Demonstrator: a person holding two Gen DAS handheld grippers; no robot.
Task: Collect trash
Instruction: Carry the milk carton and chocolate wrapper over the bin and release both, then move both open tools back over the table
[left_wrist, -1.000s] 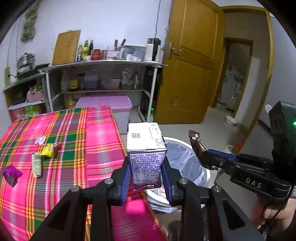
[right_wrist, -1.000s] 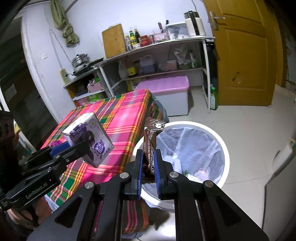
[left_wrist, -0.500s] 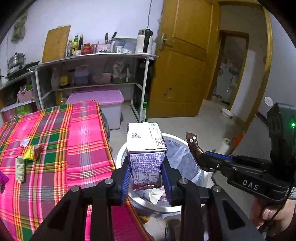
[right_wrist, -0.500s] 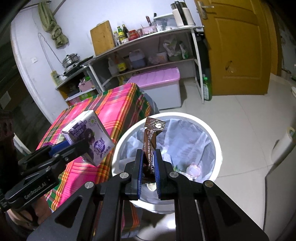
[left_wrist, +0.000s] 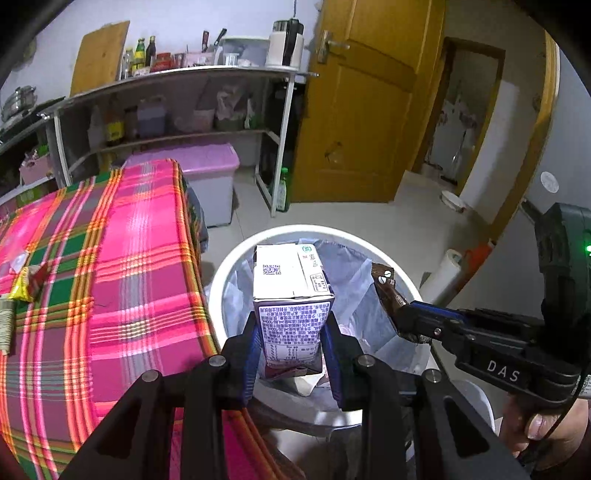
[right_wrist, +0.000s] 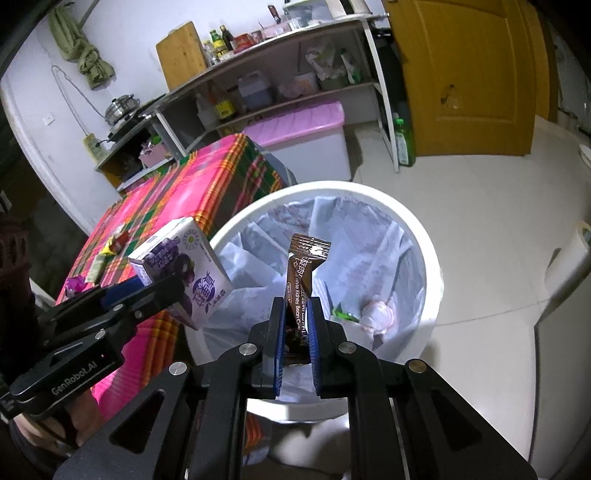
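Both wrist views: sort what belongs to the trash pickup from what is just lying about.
Job:
- milk carton in left gripper
- brown wrapper in right gripper
- white bin
- yellow wrapper and purple wrapper on plaid table

Lying about:
- pink-lidded box
- green bottle
- cutting board
- steel pot

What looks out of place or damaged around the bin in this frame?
Nothing stands out. The bin is upright with its liner seated, and the milk carton and brown wrapper are held over it, intact.
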